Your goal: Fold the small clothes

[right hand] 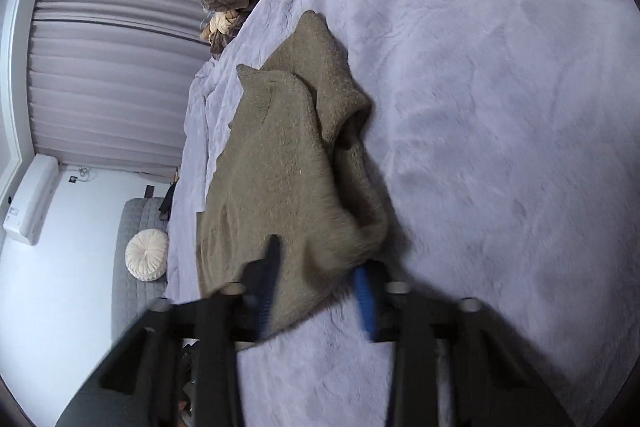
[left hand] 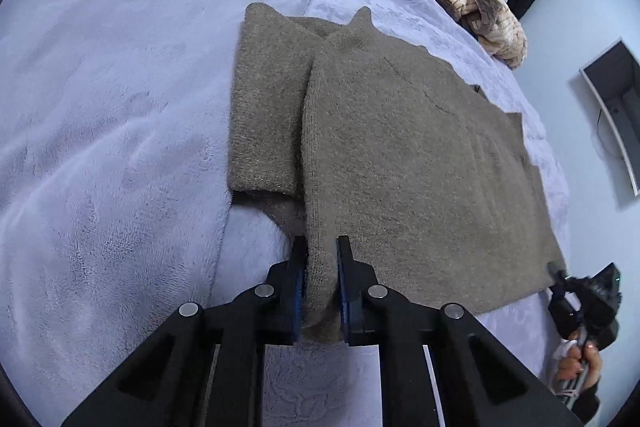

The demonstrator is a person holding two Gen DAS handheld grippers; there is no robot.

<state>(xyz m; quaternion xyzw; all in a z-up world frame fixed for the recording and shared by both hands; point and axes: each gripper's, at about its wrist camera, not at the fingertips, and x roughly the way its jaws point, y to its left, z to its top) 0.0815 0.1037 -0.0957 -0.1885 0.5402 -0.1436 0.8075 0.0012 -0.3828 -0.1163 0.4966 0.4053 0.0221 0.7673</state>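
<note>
The left wrist view shows my left tool (left hand: 322, 267) pinched on a thick fold of the fuzzy brown sweater (left hand: 400, 155). Both black fingers with blue pads press the knit from each side, so this tool is closed on the cloth. The sweater lies on the bed, spread over a soft, plush, pale purple blanket (left hand: 112, 107). It is woolly and flat, with one side folded over and two little points at its far end. Beyond it sits a lumpy heap of cream and brown striped fleece (left hand: 480, 11). At the right edge I see my right hand (left hand: 580, 363) on its handle.

In the right wrist view, my right tool (right hand: 320, 291) is at the near edge of the same sweater (right hand: 280, 167). The picture is blurry there. Its blue pads look apart with a bunched lump of knit between them, yet this tool is really shut, and I think it grips the sweater. A round, ribbed cream cushion (right hand: 147, 255) rests on a gray quilted seat (right hand: 132, 227) by the wall.
</note>
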